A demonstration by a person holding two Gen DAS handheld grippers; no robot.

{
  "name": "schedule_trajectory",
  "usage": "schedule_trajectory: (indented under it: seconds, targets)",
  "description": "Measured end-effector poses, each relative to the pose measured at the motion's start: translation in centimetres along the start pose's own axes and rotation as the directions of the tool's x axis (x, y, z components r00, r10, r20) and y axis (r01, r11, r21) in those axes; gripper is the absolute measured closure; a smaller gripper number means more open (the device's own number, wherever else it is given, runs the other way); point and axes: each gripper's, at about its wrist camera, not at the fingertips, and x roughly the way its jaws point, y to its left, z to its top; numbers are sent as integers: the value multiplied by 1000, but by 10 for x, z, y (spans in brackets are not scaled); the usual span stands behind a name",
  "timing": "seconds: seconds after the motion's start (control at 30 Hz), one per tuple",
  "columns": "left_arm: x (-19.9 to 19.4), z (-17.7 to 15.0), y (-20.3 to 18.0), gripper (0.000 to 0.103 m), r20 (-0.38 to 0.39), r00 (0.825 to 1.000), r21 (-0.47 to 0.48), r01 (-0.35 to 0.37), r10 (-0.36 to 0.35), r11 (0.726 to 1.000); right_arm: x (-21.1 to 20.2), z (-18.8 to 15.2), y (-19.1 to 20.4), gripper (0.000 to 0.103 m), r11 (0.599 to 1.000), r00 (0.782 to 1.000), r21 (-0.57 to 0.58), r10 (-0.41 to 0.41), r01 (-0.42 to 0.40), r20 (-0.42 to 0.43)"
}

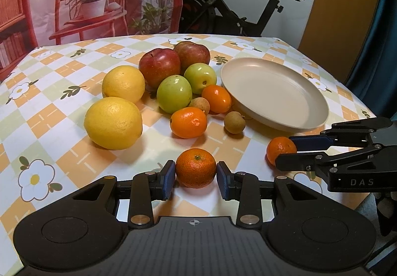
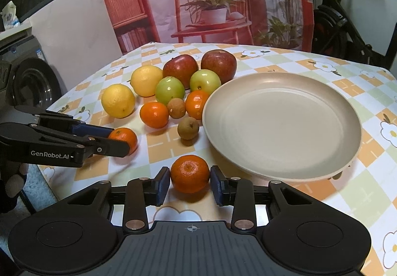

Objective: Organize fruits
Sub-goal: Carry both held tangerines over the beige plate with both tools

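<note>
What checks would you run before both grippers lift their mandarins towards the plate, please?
1. Left gripper pads touching its mandarin on both sides: ok.
2. Right gripper pads touching its mandarin on both sides: ok.
3. Grip firm enough to lift: cannot tell.
4. Beige plate holds nothing, room for both: ok.
5. Right gripper's route to the plate free of fruit: ok.
6. Left gripper's route free: not ok, the right gripper and a longan lie between.
</note>
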Motion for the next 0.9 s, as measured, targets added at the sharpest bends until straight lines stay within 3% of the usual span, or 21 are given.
schedule_trajectory:
  seconds: [0.47, 0.9]
  targets:
    - [-13, 29, -1, 65, 73, 997, 21, -20, 18, 1000, -23, 20, -12, 72, 1000, 996, 9, -29, 29, 90]
    - [27, 98, -32, 65, 128, 989, 46, 70, -76, 996, -25, 69, -73, 72, 987, 973, -26, -150, 157, 177]
